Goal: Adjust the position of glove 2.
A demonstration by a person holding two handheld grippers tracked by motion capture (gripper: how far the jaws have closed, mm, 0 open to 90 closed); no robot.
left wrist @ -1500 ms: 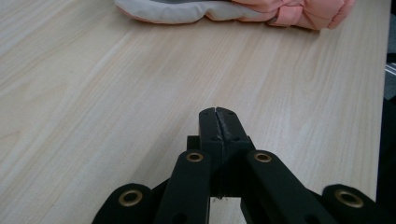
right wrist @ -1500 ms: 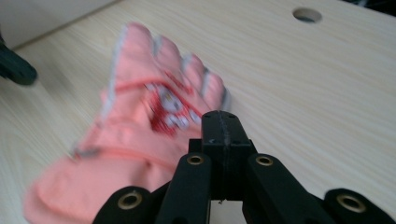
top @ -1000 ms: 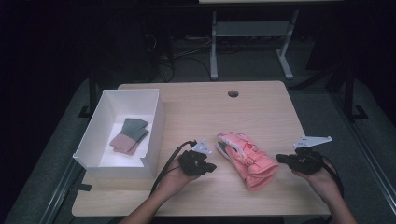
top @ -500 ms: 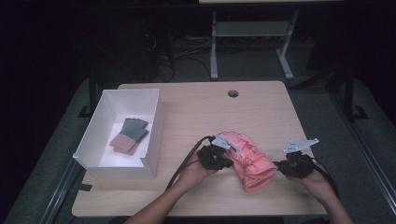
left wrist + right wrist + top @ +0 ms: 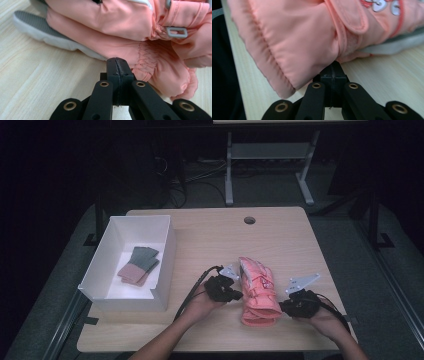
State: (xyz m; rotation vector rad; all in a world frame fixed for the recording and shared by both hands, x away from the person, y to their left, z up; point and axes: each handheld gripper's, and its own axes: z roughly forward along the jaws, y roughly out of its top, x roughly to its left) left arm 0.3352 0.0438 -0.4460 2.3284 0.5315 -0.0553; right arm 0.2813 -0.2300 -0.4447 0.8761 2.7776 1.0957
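- Two tools flank the pink glove (image 5: 258, 290) in the high view: the left tool (image 5: 239, 295) at its left flank, the right tool (image 5: 283, 306) by its cuff end. Coming in from both sides looks meant to pin or gather it for a lift.
- The glove lies on the bench (image 5: 210, 240) near the front edge, with bare wood behind it. The white bin (image 5: 165, 265), well apart to the left, holds folded cloths (image 5: 138, 265); the way across looks open.
- In the left gripper view, that tool (image 5: 117, 65) has its jaws pressed together, tip against the glove's (image 5: 125, 32) gathered wrist; I cannot tell whether fabric is pinched.
- In the right gripper view, that tool (image 5: 333, 71) is likewise closed, tucked under the cuff (image 5: 287, 45), near the bench edge; no pinch is plain.
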